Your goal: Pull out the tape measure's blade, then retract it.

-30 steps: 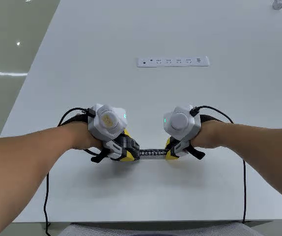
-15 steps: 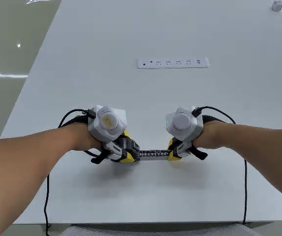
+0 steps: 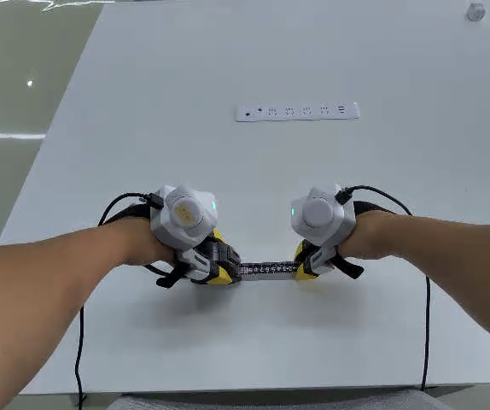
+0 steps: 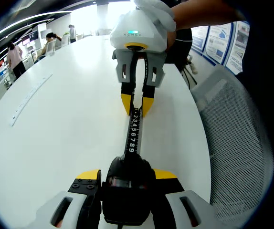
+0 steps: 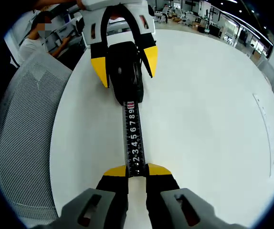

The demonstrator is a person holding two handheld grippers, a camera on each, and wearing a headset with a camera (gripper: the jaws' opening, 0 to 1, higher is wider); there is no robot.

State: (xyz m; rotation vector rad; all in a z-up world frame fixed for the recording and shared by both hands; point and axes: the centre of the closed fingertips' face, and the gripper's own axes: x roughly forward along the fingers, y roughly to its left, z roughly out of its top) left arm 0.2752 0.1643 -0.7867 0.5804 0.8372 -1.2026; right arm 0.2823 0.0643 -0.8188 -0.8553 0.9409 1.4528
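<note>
Grippers, two in number, are seen facing each other low on the white bench. One tape measure is shared between them. Its black-and-yellow case is clamped between the fingers of the left gripper. One short length of blade is extended from the case toward 3 o'clock in the head view, with numerals up to 9 readable. The blade's end is pinched by the right gripper, whose fingers are pressed together on it. The blade is stretched straight between the two.

One white power strip is laid at 12 o'clock, well apart from the grippers. One small pale object is placed at the far corner, toward 1 o'clock. Two black cables are trailed over the near edge at 6 o'clock, which lies close to the grippers. The left edge is found at 9 o'clock. Wide bare surface is left toward 12 and 3 o'clock. One mesh chair back is seen at 9 o'clock in the right gripper view.
</note>
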